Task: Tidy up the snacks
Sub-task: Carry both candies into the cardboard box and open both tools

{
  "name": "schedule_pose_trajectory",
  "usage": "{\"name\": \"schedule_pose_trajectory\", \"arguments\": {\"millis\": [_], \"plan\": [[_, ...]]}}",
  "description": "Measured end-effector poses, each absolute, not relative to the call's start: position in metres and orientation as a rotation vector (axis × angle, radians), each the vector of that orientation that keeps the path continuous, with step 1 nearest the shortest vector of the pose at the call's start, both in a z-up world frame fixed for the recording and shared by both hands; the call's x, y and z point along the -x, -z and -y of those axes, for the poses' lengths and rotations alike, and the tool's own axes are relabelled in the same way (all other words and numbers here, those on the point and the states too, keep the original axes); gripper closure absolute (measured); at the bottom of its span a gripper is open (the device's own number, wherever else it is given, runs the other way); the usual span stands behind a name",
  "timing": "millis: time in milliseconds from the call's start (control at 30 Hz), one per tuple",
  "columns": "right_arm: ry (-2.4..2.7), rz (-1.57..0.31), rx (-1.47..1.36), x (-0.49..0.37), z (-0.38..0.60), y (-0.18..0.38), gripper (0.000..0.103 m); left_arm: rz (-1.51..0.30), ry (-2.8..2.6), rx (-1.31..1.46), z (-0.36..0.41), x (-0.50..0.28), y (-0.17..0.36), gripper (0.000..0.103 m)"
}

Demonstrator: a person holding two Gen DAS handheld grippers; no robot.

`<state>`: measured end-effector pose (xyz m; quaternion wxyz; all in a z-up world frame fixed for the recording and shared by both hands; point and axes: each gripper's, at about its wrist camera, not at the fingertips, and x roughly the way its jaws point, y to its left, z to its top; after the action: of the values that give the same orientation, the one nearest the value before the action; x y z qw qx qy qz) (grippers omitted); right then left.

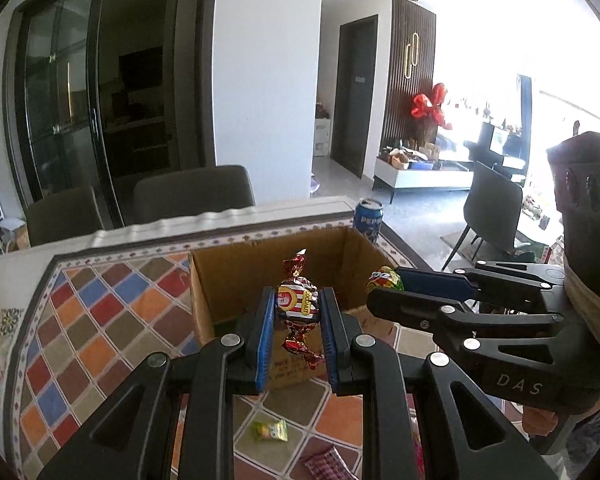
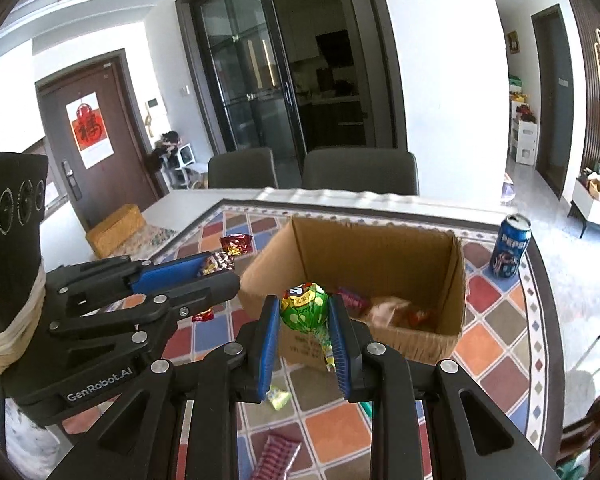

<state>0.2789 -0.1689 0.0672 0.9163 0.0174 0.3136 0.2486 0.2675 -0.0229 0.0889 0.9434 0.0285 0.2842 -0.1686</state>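
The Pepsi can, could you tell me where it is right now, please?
The Pepsi can stands upright on the tablecloth at the table's far right, just beyond the cardboard box.

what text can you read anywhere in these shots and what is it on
"COCONUT": striped candy in the left gripper.
"DAS": right gripper body.
"GenRobot.AI": left gripper body.
"PEPSI": blue can.
Red character on the door poster, likely "福".
Green lollipop wrapper and box print: too blurred.
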Motion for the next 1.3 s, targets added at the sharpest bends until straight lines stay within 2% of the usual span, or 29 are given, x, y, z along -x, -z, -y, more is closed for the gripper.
{"name": "schedule_pose_trajectory", "arguments": {"millis": [333, 833, 900, 967, 1300], "plan": [[-0.515, -0.643, -0.012, -0.303, 0.163, -0.079, 0.077, -0.589, 0.337, -0.050, 0.022, -0.295, -0.097, 0.081], [-0.463, -0.695, 0.014, -0.351, 0.162, -0.071, 0.077, -0.671, 0.306, -0.055, 0.023, -0.345, -0.073, 0.081], [-0.459, -0.704, 0.017, -0.355, 0.161, -0.068, 0.077, -0.683, 0.295, -0.067, 0.025, -0.349, -0.070, 0.079], [-0.448, -0.711, 0.025, -0.358, 0.160, -0.065, 0.076, -0.677, 0.267, -0.075, 0.027, -0.347, -0.070, 0.068], [-0.388, -0.706, 0.031, -0.336, 0.168, -0.059, 0.070, -0.649, 0.222, -0.091, 0.025, -0.312, -0.070, 0.064]]}}
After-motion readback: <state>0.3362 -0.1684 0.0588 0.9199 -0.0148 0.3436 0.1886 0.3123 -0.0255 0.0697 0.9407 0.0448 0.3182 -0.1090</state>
